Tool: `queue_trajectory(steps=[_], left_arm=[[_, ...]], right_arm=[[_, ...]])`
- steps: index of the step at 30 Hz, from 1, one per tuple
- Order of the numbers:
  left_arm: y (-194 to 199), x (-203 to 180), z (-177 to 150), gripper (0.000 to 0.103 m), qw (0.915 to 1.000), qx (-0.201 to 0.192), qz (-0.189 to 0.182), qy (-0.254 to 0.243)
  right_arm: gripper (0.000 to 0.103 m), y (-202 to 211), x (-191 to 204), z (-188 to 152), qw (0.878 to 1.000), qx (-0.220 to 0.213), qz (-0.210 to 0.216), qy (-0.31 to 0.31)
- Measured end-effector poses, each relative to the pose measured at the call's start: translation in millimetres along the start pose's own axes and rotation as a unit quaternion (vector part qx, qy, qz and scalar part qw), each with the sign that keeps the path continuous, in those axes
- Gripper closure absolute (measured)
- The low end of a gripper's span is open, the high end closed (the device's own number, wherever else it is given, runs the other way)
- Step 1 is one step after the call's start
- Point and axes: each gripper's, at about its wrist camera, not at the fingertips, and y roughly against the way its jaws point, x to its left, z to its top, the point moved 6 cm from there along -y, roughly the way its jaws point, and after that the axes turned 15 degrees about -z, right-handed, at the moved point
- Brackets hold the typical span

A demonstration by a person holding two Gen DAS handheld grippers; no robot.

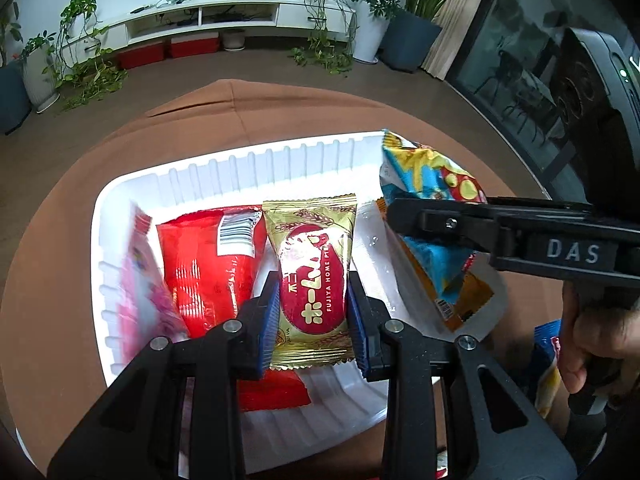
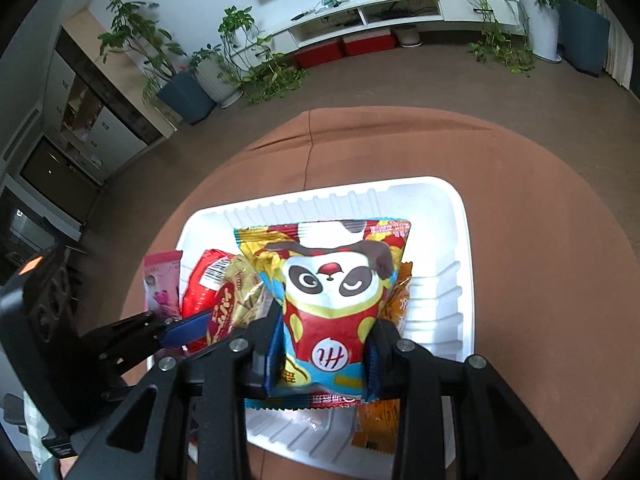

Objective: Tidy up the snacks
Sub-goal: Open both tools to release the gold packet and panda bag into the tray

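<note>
Gold packet (image 1: 312, 280) clamped in left gripper (image 1: 313, 312) above tray (image 1: 248, 160).

Brown floor (image 2: 400, 80); white media console (image 1: 200, 16); potted plants (image 1: 416, 20).

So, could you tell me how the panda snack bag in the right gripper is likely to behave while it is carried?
The panda snack bag looks puffy, so it is probably light and squashy. Its glossy film may slip between the right gripper pads. Held near its lower end, the unsupported top will likely flop or sway over the white tray.
</note>
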Motion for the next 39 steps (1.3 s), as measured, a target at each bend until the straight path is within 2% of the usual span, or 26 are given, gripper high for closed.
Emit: queue_trajectory(steps=[8, 13, 15, 18, 19, 29, 33, 35, 39], left_arm=[[-19.2, 7.0, -2.6, 0.074, 1.0, 0.008, 0.001, -0.002], [-18.3, 8.6, -5.0, 0.071, 0.9999, 0.011, 0.002, -0.003], [-19.2, 6.5, -5.0, 0.059, 0.9999, 0.013, 0.001, -0.008], [-19.0, 4.4, -4.6, 0.051, 0.9997, 0.015, 0.005, -0.015], [-15.8, 2.5, -4.7, 0.05, 0.9997, 0.016, 0.005, -0.016], [-11.6, 5.1, -1.4, 0.05, 0.9999, 0.004, -0.008, -0.014], [-0.7, -0.4, 0.0, 0.036, 0.9997, -0.009, -0.011, -0.021], [7.4, -5.5, 1.3, 0.036, 0.9993, -0.017, -0.015, -0.029], [28.3, -16.6, 0.4, 0.027, 0.9982, -0.039, -0.024, -0.04]], right_arm=[[0.066, -7.6, 6.7, -2.2, 1.0, 0.002, -0.015, 0.015], [0.064, -9.7, 6.1, -1.5, 1.0, 0.003, -0.014, 0.01], [0.063, -9.6, 5.7, -0.7, 1.0, 0.004, -0.014, 0.008], [0.052, -8.8, 2.7, -1.7, 1.0, 0.003, -0.014, 0.002], [0.05, -8.5, 1.1, -2.4, 1.0, 0.003, -0.014, -0.002], [0.048, 5.2, -4.3, -4.0, 1.0, -0.009, -0.006, -0.013], [0.036, 25.5, -4.7, -0.8, 0.999, -0.03, 0.006, -0.019], [0.03, 39.0, -5.0, -0.3, 0.999, -0.039, 0.023, -0.026], [0.02, 66.4, -10.9, -6.1, 0.995, -0.052, 0.064, -0.055]])
